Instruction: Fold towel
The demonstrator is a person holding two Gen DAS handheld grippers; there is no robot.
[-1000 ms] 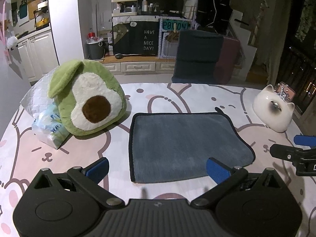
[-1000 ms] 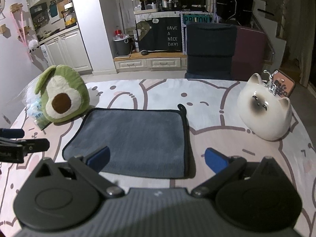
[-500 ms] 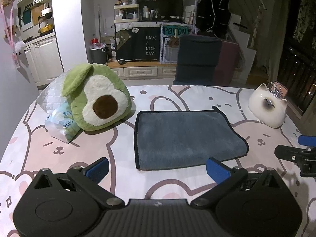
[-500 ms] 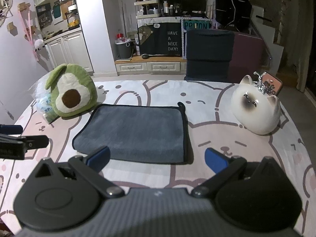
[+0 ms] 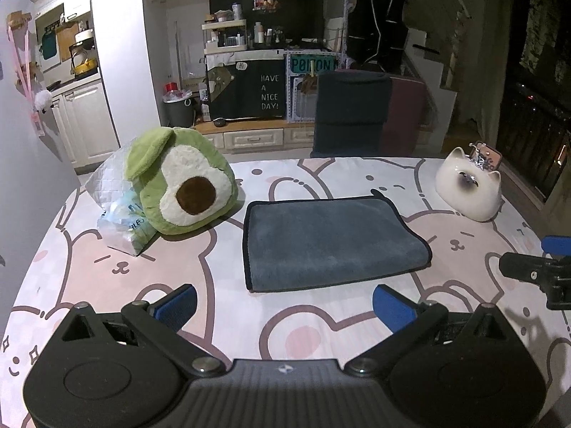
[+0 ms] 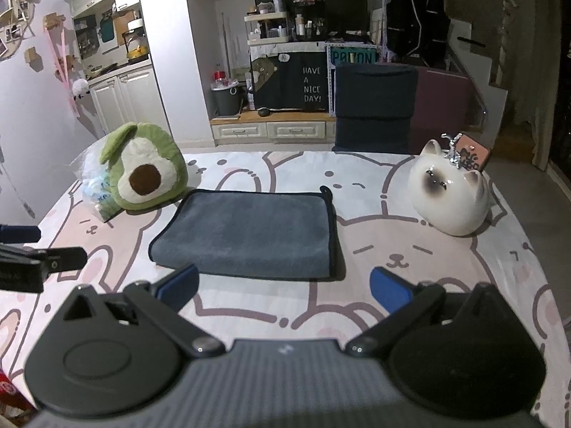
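The towel (image 5: 332,240) lies flat in the middle of the table (image 5: 464,246), between the avocado plush (image 5: 178,185) on one side and the white cat figurine (image 5: 467,189) on the other, and it touches neither of them. It looks already doubled: one side is a thick rounded fold, the other sides show a dark stitched border, and a small hanging loop (image 6: 325,189) stands out at a far corner. The left gripper (image 5: 283,305) has its jaws spread wide and holds nothing; the right gripper (image 6: 283,287) is the same, wide apart and empty. Both hover above the table on the near side of the towel and do not touch it. I judge the cloth to be soft, plush and light, with no stiffness, so it will sag and drape when lifted, and it may slide a little on the smooth tablecloth. The best places to take hold seem to be the two near corners at the bordered edge, one for each gripper, pinching all layers together so the lower layer does not stay behind.
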